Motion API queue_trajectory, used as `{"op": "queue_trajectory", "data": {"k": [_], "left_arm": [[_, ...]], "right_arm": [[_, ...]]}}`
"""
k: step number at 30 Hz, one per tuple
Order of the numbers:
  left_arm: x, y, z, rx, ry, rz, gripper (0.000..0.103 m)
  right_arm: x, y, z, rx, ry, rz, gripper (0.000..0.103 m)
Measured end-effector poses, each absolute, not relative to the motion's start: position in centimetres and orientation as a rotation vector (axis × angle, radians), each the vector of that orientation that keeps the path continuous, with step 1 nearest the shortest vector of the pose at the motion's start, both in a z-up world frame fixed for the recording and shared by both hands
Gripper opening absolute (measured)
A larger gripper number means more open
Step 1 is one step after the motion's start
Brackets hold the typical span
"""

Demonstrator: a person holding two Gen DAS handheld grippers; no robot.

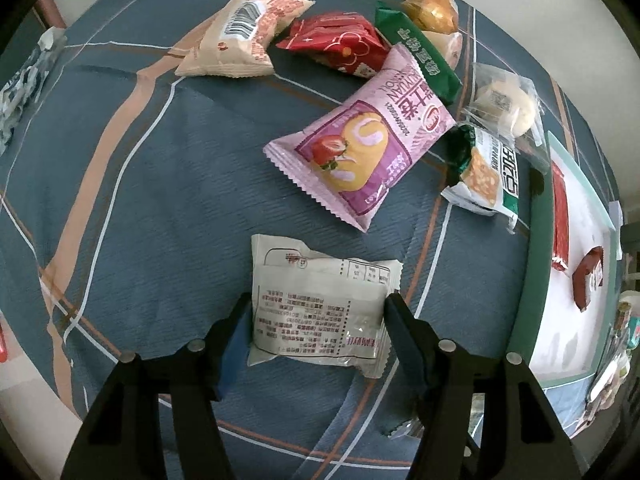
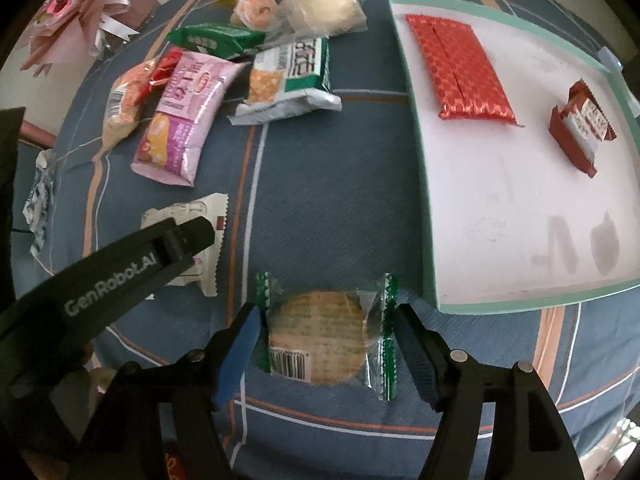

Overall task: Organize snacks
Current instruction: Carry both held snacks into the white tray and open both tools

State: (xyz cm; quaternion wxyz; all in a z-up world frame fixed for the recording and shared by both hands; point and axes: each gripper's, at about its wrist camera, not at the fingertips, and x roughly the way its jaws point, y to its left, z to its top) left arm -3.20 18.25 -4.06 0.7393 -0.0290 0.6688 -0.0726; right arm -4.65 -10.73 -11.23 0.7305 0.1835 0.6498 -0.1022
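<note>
My left gripper (image 1: 318,316) is open around a white printed snack packet (image 1: 320,300) lying on the blue plaid cloth; the fingers touch or nearly touch its two sides. My right gripper (image 2: 328,324) is open around a round cracker in a clear, green-edged wrapper (image 2: 326,332), with small gaps at both sides. The left gripper (image 2: 120,272) and the white packet (image 2: 200,240) also show in the right wrist view. A white tray with a mint rim (image 2: 424,184) holds a red patterned pack (image 2: 460,68) and a dark red packet (image 2: 580,128).
Loose snacks lie in a heap at the back: a pink strawberry roll pack (image 1: 356,156), a green-white cracker pack (image 1: 486,172), a beige bag (image 1: 244,36), a red packet (image 1: 340,44), a green bar (image 1: 420,56), a round pastry (image 1: 508,104). A pink bouquet (image 2: 80,12) sits far left.
</note>
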Motion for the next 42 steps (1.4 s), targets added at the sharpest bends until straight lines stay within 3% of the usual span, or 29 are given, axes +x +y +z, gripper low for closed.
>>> {"op": "queue_trajectory", "data": {"k": [30,32,34,42], "left_arm": [[-2.2,16.0,-6.8,-0.004,1.463,-0.131,0.068],[-2.1,15.7,-6.8,-0.001,1.461,-0.132,0.068],[-2.1,15.6,-6.8,-0.009,1.461,-0.132,0.068],[-1.7,15.4,-6.3,-0.051,1.435,-0.128,0.063]], "right_arm": [[-4.8,-7.6,-13.5,0.287,1.491,-0.243,0.073],[-4.8,-7.4,-13.7,0.291,1.484,-0.247,0.07],[-4.7,-7.5,-13.4,0.302,1.467,-0.252,0.061],[-4.3,-7.6,-11.5,0.372,1.385,-0.228,0.059]]}}
